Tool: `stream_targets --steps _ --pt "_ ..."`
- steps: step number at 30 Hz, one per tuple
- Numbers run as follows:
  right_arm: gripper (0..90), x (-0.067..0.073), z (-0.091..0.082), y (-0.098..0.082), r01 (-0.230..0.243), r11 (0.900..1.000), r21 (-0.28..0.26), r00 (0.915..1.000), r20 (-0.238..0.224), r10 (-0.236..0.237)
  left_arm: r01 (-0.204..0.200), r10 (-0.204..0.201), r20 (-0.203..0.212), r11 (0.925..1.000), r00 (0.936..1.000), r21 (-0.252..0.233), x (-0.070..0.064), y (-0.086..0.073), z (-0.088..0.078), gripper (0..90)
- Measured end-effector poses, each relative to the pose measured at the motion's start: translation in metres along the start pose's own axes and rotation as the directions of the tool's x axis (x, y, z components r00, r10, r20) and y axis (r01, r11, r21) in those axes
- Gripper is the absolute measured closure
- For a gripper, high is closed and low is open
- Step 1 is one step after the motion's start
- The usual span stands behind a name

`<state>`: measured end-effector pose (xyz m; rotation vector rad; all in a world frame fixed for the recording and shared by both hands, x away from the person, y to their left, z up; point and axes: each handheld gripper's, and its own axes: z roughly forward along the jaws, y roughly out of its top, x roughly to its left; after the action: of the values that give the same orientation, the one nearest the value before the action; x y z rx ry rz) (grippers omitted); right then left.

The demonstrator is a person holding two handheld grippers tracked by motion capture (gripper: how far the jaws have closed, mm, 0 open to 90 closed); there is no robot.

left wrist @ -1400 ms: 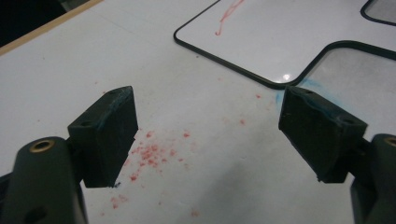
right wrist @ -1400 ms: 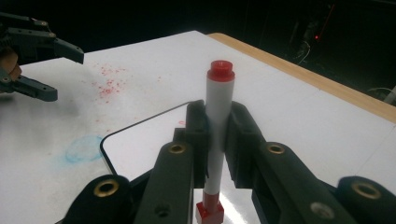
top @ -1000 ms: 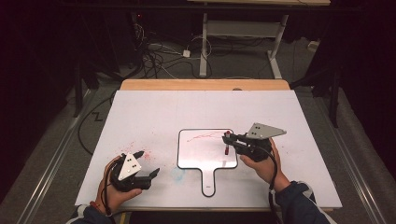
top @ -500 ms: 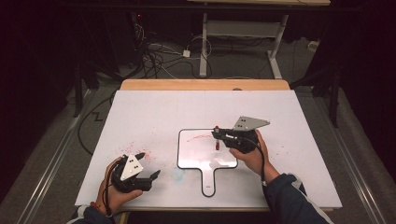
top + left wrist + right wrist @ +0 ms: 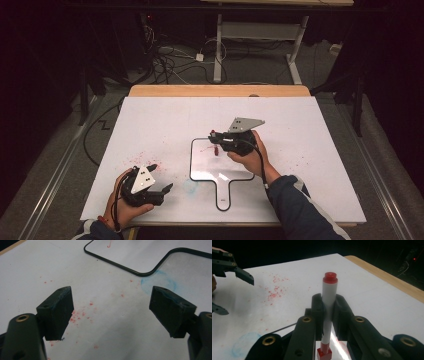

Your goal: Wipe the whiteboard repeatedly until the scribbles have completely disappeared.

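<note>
My right gripper is shut on a white marker with red ends, held over the top left part of a small black-rimmed whiteboard that has a handle. In the right gripper view the marker stands upright between the pads of that gripper, its lower red end just above the board. A short red line is drawn on the board. My left gripper rests open near the table's front left, nothing between its jaws. It hovers over the white table, with the board's rim ahead.
Red specks dot the white table sheet left of the board. A faint blue smudge lies by the board's lower left corner. A wooden table edge runs along the back, with cables and a desk frame on the floor beyond.
My right hand has carried the marker leftwards, from the board's right side to above its upper left part. The left hand has stayed put.
</note>
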<state>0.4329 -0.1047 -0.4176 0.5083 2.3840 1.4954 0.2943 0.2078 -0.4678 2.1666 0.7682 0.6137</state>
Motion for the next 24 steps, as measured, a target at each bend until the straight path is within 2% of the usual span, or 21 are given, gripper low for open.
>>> stream_targets --steps 2,3,7,8,14,18,20,24 --pt "81.5 -0.001 0.004 0.002 0.002 1.0 0.003 1.0 0.0 -0.002 -0.004 0.004 0.001 1.0 1.0 0.009 0.0 0.0 0.001 18.7" --pt "81.4 -0.003 0.013 0.004 0.003 1.0 -0.004 0.9999 -0.014 -0.003 -0.003 0.003 0.001 0.9999 1.0 0.012 0.0 -0.001 0.001 18.7" --pt "81.5 -0.006 0.026 0.005 0.0 1.0 -0.001 0.9995 -0.03 0.0 0.008 -0.008 0.003 0.9999 1.0 0.013 0.0 -0.002 0.002 18.6" --pt "81.4 -0.006 0.035 0.006 0.004 1.0 0.003 0.9992 -0.039 -0.004 0.01 -0.01 0.004 0.9998 0.9999 0.015 0.0 -0.003 0.002 18.6" --pt "81.4 -0.005 0.051 0.008 0.01 1.0 -0.002 0.9975 -0.07 -0.01 0.01 -0.01 0.013 0.9997 0.9999 0.022 0.0 -0.003 0.002 18.8" --pt "81.5 -0.002 0.06 0.006 0.009 1.0 0.018 0.9968 -0.08 -0.008 0.006 -0.007 0.021 0.9996 0.9998 0.026 -0.001 -0.003 0.003 19.1" --pt "81.4 -0.003 0.061 0.005 0.004 1.0 0.006 0.9963 -0.086 -0.003 0.003 -0.003 0.026 0.9996 0.9996 0.027 -0.001 -0.003 0.003 19.2" --pt "81.5 -0.006 0.058 0.005 0.007 1.0 0.016 0.997 -0.077 -0.006 -0.004 0.003 0.037 0.9996 0.9993 0.029 -0.002 -0.003 0.003 20.1"
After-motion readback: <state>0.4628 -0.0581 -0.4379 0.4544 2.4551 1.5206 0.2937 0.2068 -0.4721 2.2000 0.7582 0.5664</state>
